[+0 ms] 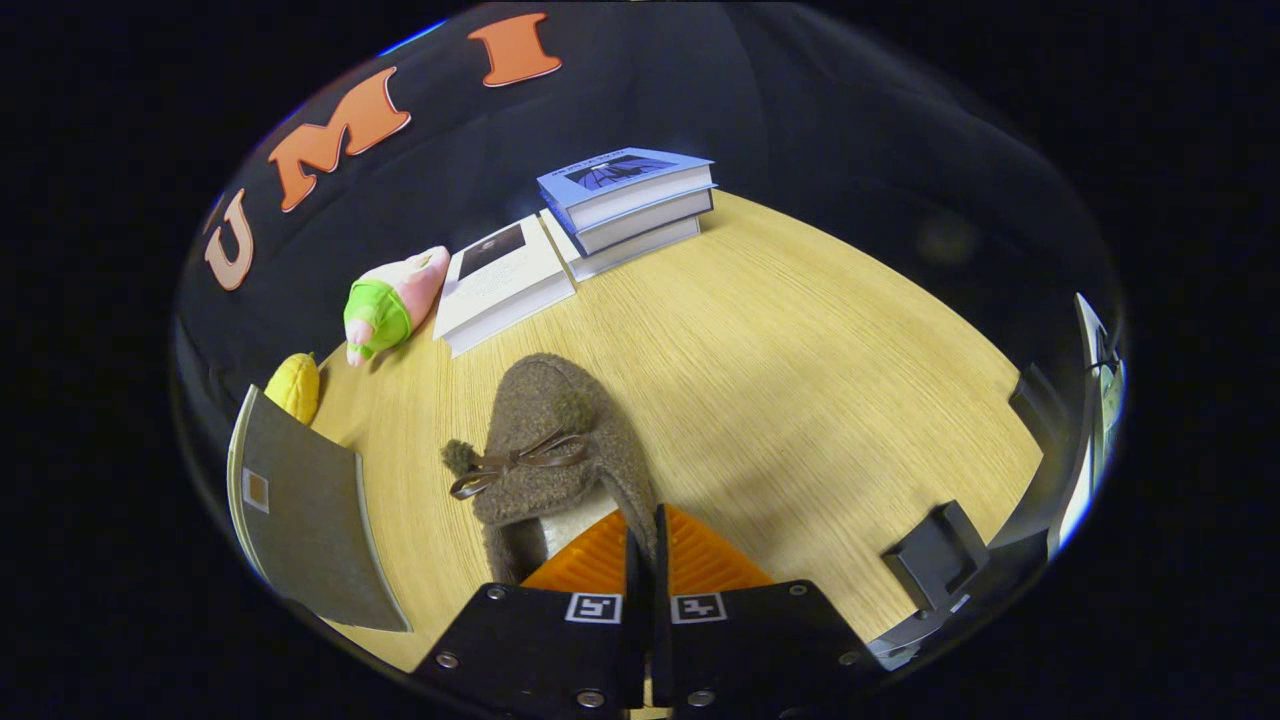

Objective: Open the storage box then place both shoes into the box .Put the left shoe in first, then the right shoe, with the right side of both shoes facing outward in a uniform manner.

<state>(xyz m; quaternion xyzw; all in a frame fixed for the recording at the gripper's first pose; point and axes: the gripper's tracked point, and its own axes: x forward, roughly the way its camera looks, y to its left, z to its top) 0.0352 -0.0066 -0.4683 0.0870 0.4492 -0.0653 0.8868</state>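
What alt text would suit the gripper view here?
The gripper is shut on the side wall of a brown fuzzy shoe over a wooden table. Beyond lie stacked books, a pink plush toy and a yellow toy.

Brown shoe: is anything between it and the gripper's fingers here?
No. The gripper has its fingers closed on the side wall of the brown shoe at its opening, one inside and one outside, so nothing visible stands between them.
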